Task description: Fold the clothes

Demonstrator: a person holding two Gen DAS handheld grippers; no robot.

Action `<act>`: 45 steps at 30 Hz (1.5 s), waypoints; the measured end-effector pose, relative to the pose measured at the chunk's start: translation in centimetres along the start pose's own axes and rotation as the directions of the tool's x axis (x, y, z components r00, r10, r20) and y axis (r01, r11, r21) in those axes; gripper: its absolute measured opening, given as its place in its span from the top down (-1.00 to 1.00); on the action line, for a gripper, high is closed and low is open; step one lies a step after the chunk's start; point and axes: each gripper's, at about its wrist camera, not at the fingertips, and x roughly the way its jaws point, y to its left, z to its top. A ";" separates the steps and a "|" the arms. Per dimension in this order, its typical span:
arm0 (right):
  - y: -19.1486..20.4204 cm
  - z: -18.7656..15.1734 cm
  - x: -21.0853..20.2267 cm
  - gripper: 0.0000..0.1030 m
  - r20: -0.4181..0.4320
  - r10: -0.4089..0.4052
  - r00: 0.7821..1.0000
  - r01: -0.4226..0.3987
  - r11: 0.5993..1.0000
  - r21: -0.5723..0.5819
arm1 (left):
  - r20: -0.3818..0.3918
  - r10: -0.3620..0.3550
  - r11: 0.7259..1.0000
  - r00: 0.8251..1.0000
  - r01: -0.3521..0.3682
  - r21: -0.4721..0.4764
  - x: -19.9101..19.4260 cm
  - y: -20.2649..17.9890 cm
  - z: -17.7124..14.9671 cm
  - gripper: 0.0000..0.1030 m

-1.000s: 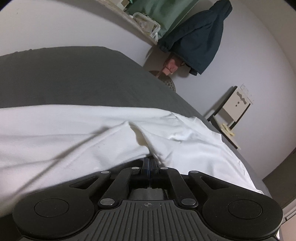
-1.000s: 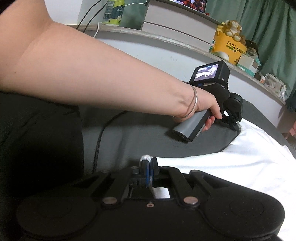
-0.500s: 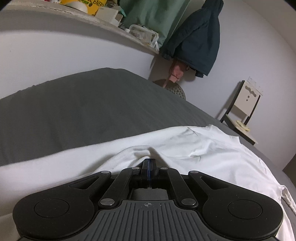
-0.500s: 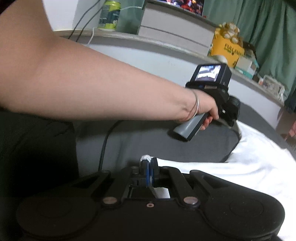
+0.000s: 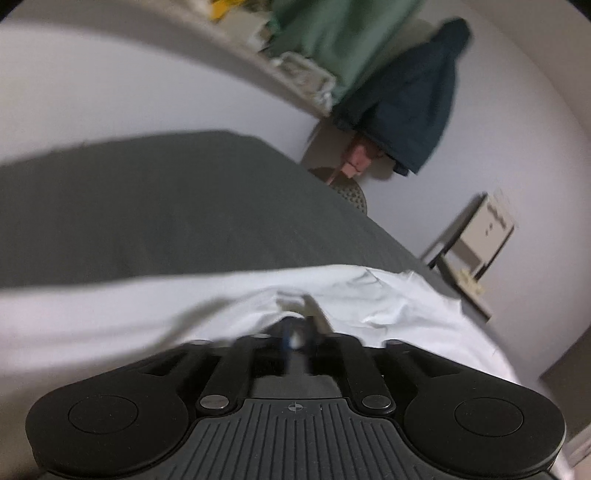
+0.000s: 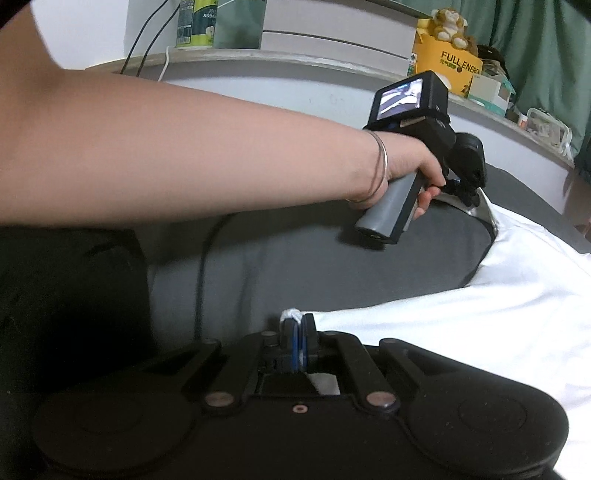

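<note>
Each tool is clenched on the white shirt's edge: right tool (image 6: 298, 339) at a corner, left tool (image 5: 295, 338), blurred, seemingly likewise. The white shirt (image 6: 480, 314) lies on the grey bed (image 5: 166, 214), edge stretched for folding.

Grey bed (image 5: 155, 218) fills the middle of both views. Pale wall (image 5: 110, 92) behind it, w/ a long shelf (image 6: 295, 59) along the top. On shelf: can (image 6: 194, 22), yellow box (image 6: 448, 68) w/ plush toy (image 6: 448, 22) on top, small boxes & clear containers further along. Green curtain (image 6: 546, 48) at shelf's far end. Dark blue jacket (image 5: 410, 99) hangs on wall beside curtain. Small stand (image 5: 476, 240) against wall past bed corner. Two cables (image 6: 147, 37) run down from shelf. Dim, even indoor light.
</note>
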 end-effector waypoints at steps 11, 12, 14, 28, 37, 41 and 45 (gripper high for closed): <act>-0.2 -0.3 -0.1 0.91 -0.004 0.013 1.000 -0.013 1.000 0.021 | -0.038 -0.050 0.998 0.998 0.048 -0.050 0.9 -1.3 -1.6 -0.95; -0.2 -0.3 -0.1 0.91 -0.004 0.013 1.000 -0.013 1.000 0.020 | -0.041 -0.040 0.999 0.998 0.040 -0.011 1.2 -1.6 -1.8 -0.71; 0.0 -0.3 -0.2 0.91 0.005 0.011 1.000 -0.011 1.000 0.011 | -0.056 -0.026 0.999 0.998 0.028 0.046 1.9 -1.8 -2.0 0.06; 1.3 0.0 -0.7 0.93 0.062 0.009 0.998 -0.006 0.998 -0.059 | -0.065 0.160 0.941 0.985 -0.133 0.310 2.9 -4.1 2.3 0.91; -0.2 -0.4 1.7 0.89 -0.017 0.118 0.993 -0.116 0.989 0.095 | -0.093 0.236 0.910 0.967 -0.186 0.370 4.1 -4.5 3.2 0.90; 0.2 -0.4 1.5 0.87 -0.019 0.090 0.996 -0.088 0.992 0.091 | -0.124 0.180 0.946 0.976 -0.138 0.293 3.1 -3.6 3.3 0.75; 0.5 -0.2 0.6 0.15 -0.016 0.005 1.000 -0.003 0.995 0.099 | -0.133 0.215 0.927 0.967 -0.160 0.338 0.2 -3.7 2.3 0.64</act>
